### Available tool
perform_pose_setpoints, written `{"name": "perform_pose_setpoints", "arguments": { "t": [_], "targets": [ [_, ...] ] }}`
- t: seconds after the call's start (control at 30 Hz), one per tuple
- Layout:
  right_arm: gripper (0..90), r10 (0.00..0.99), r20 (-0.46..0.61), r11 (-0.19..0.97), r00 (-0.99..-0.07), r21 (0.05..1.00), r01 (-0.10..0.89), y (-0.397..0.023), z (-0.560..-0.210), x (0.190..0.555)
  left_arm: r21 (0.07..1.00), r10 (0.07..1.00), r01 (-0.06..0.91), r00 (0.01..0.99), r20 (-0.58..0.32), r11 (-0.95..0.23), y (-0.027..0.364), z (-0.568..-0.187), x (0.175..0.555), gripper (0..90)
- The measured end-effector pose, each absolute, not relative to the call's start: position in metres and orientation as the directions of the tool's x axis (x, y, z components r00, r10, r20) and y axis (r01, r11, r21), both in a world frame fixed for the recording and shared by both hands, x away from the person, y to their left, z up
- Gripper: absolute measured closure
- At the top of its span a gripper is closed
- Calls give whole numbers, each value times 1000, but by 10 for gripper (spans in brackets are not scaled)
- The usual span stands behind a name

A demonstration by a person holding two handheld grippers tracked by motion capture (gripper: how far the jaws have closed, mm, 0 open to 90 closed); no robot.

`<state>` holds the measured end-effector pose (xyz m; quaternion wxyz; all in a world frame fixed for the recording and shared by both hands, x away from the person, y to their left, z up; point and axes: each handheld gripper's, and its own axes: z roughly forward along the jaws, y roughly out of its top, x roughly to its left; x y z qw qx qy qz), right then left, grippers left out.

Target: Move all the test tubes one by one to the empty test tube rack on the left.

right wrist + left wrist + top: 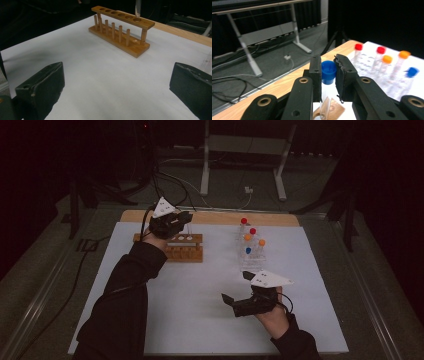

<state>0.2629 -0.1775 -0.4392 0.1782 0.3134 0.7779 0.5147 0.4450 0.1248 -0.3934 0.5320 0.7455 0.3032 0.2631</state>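
Observation:
My left gripper [328, 65] is shut on a clear tube with a blue cap [328, 70], held upright just below the cap. The tube's lower end hangs over a hole of the wooden rack [333, 110]. In the high view the left gripper [185, 218] is above the right end of that wooden rack [189, 252]. My right gripper [120, 83] is open with nothing between its pads, low over the white sheet. It faces the wooden rack [120, 31], above whose end hole the clear tube [137, 8] hangs. In the high view the right gripper [236, 288] sits near the front right.
A clear rack [252, 261] to the right of the wooden one holds several tubes with red [358, 47], orange [404, 54] and blue [412, 71] caps. A bare wooden table edge [225, 218] runs along the back. Cables and a metal frame [245, 145] stand on the floor beyond.

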Motion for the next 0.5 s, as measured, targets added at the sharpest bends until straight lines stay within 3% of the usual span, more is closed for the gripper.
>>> {"name": "perform_pose_setpoints", "arguments": {
  "t": [0.5],
  "targets": [
    [0,675,54,269,-736,911,313,-181,-440,265,942,759,270,650,-25,-200,124,-442,456,775]
  ]
}}
